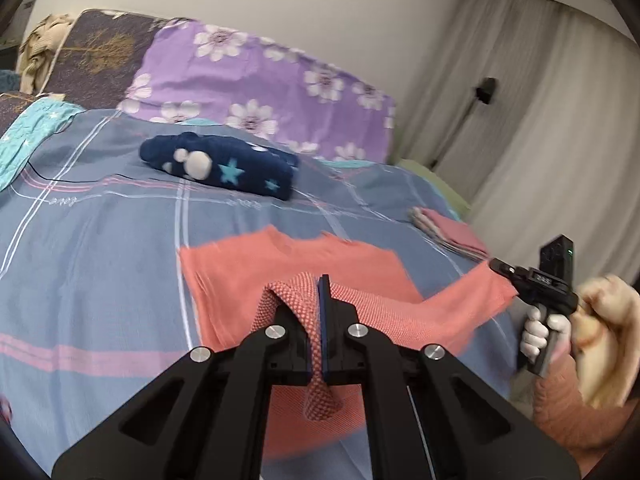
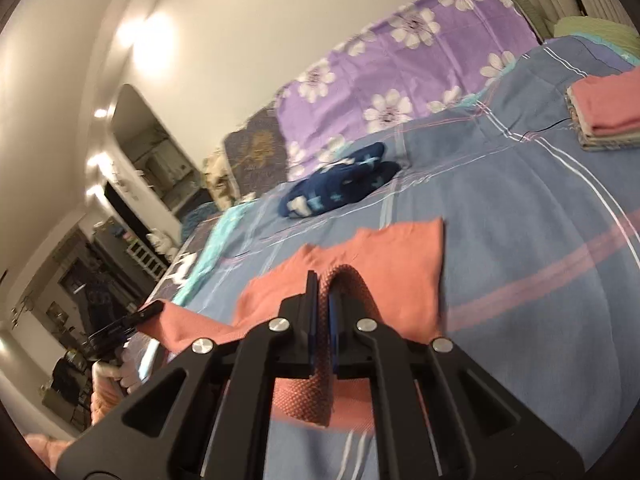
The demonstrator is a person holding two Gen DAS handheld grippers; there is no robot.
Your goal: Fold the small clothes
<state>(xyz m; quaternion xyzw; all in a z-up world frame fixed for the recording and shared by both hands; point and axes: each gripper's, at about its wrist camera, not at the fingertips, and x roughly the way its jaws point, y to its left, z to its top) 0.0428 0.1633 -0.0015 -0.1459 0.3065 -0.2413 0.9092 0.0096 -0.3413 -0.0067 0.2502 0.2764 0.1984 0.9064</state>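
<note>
**Both hand-held grippers hold one coral shirt over the bed**

The left hand-held gripper [image 1: 318,292] is closed tight on a fold of the coral shirt [image 1: 288,268]. The cloth goes up between the two fingers and hangs over the left finger. The right hand-held gripper [image 2: 322,286] is closed on another fold of the same shirt [image 2: 392,264], and the cloth bends over its right finger.

The far part of the shirt lies flat on the blue checked bed cover [image 1: 100,240], with its neck opening on the far side. The near part is lifted off the bed and stretched between the two grippers. In the left wrist view the right gripper [image 1: 500,266] is at the right edge, with a sleeve or corner at its tip. A white-gloved hand [image 1: 540,332] holds its handle.

Farther on the bed lies a dark blue garment with stars [image 1: 220,166], well apart from the shirt. A pile of folded clothes [image 2: 604,116], with a pink piece on top, lies at the right side of the bed. A purple flowered pillow [image 1: 260,84] stands against the wall.
</note>
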